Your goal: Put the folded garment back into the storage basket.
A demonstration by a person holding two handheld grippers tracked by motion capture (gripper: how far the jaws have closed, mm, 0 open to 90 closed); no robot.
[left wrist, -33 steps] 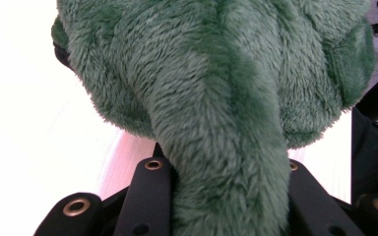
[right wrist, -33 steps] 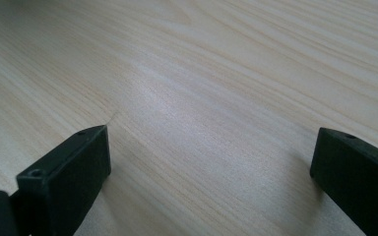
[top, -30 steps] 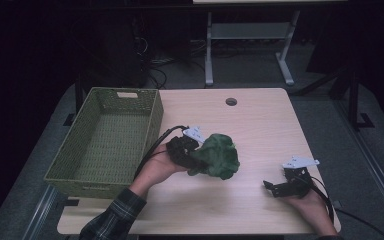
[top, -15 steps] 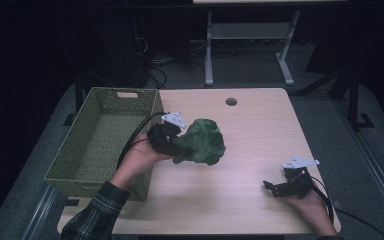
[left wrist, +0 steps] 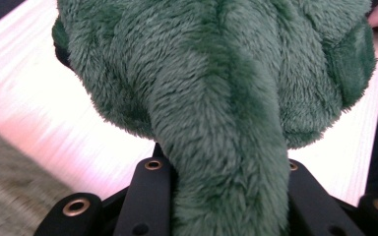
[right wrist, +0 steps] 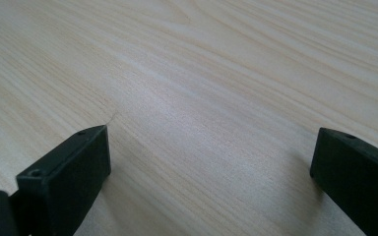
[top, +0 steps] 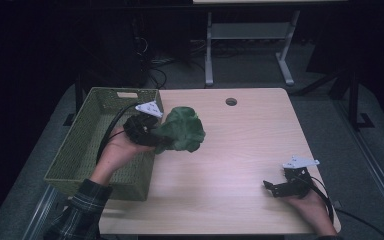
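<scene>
Plush toy (top: 181,129), dark green and fuzzy, pinched by left gripper (top: 147,131); right gripper (top: 280,186) spread.

We see the high view dim, room bg near black, only the table (top: 240,150) lit. Left gripper view: tabletop blown out w/ motion blur. Right gripper view sharp, soft shadows under jaws.

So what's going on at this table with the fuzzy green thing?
A person holds a two-jaw gripper in each hand. The left gripper is clamped on a fuzzy dark green plush toy, holding it in the air beside the rim of a green woven rectangular basket. The right gripper rests low at the near right of the light wooden table, its jaws open with nothing between them.
</scene>
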